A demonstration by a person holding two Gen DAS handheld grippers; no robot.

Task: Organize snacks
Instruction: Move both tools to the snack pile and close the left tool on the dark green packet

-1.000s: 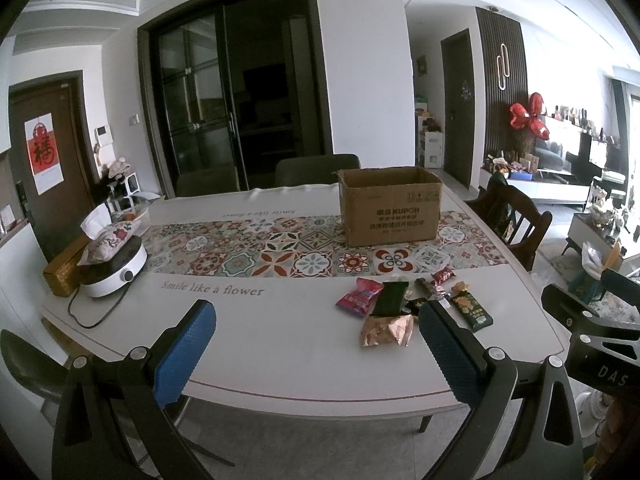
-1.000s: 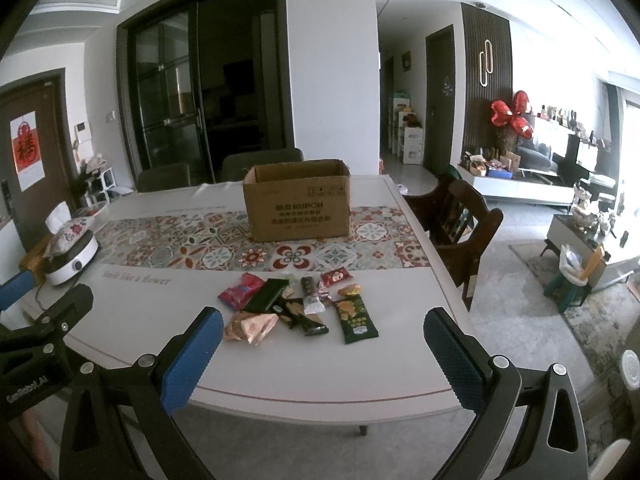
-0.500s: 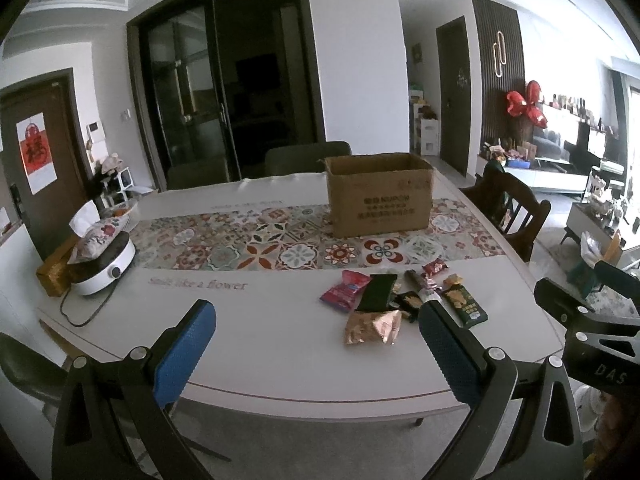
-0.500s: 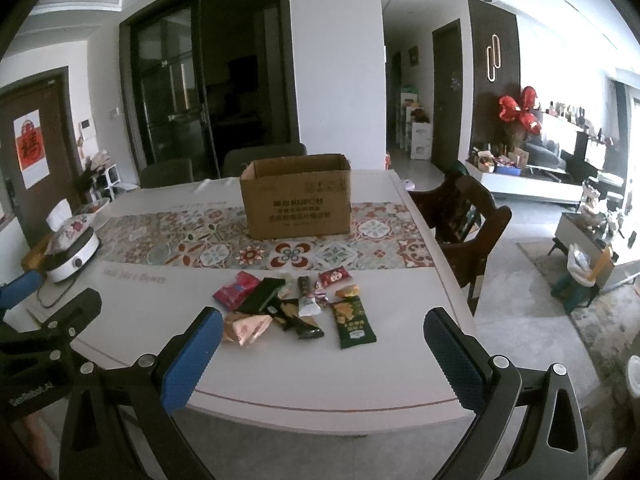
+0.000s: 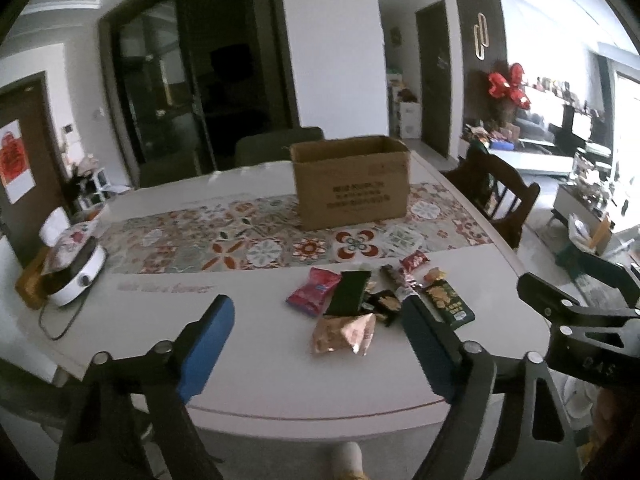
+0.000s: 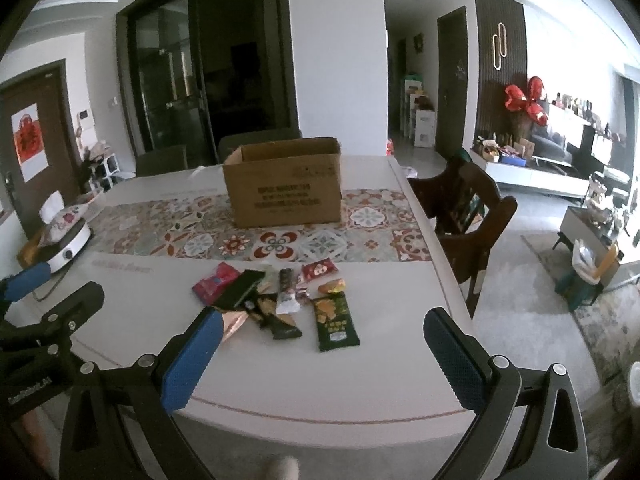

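Note:
A heap of snack packets lies on the white table (image 5: 256, 364) near its front right. It holds a pink packet (image 5: 314, 290), a dark green bar (image 5: 347, 292), a crumpled copper packet (image 5: 344, 332) and a green packet (image 5: 446, 302). Behind them an open cardboard box (image 5: 352, 180) stands on the patterned runner. My left gripper (image 5: 316, 312) hovers before the heap, its jaws closing with nothing pressed between them. In the right wrist view the heap runs from the pink packet (image 6: 216, 282) to the green packet (image 6: 334, 320). My right gripper (image 6: 323, 320) is wide open in front of it.
A white round cooker (image 5: 76, 272) with a cord sits at the table's left end. A wooden chair (image 6: 464, 216) stands at the right end. Dark chairs stand behind the box (image 6: 284, 182). The table's curved front edge (image 6: 320, 412) runs just below both grippers.
Both grippers have come forward and lower toward the table, so the snacks look nearer. The left gripper's fingers stand closer together than before. The right gripper's stay wide.

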